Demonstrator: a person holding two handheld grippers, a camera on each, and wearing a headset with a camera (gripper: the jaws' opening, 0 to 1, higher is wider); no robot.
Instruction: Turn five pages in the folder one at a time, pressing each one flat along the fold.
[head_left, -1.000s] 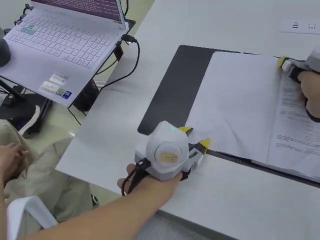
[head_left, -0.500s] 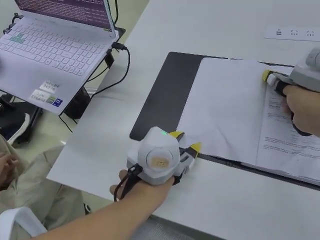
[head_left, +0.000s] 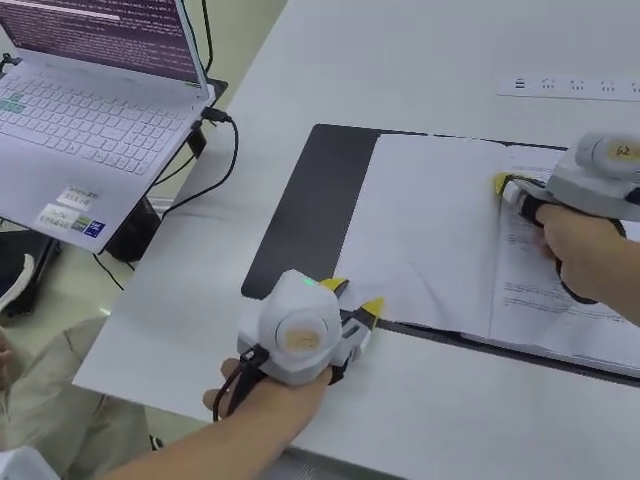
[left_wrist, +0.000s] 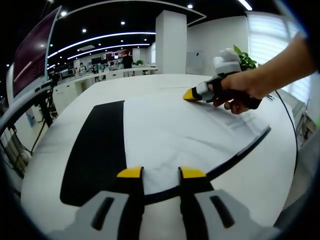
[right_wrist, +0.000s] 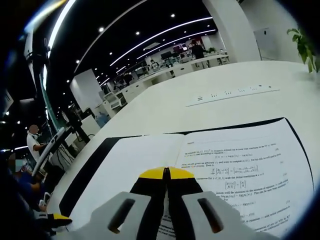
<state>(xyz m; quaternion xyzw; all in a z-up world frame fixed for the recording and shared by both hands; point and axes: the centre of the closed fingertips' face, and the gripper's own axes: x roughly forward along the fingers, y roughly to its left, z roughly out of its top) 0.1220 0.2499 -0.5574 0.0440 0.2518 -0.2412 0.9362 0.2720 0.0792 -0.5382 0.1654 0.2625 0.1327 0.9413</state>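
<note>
Black folder (head_left: 300, 215) open flat on the white table (head_left: 400, 60), toward the near edge, cover spread out to the left. Held inside: a stack of sheets, with a blank white page (head_left: 420, 230) left of the fold, lightly creased toward its lower corner, and a printed page (head_left: 560, 300) right of the fold. Lines of type and formula-like blocks on that printed page, too small to read in the head view or the right gripper view. Left gripper (head_left: 353, 295) at the folder's near edge, by the blank page's lower corner, yellow-tipped jaws spread apart with nothing between them. Right gripper (head_left: 500, 183) up at the fold near the top of the pages, jaws pressed together, tips on the line between blank and printed page; pressing down or only touching, cannot tell. Round label (head_left: 622, 151) on its body reading "62", the rest blurred. Left of the table, an open laptop (head_left: 80, 130) with rows of text on a dark screen and stickers (head_left: 70, 218) below the keyboard, all illegible, plus a black cable (head_left: 228, 150) plugged into its side. White power strip (head_left: 570, 85) at the far side of the table, markings unreadable.
</note>
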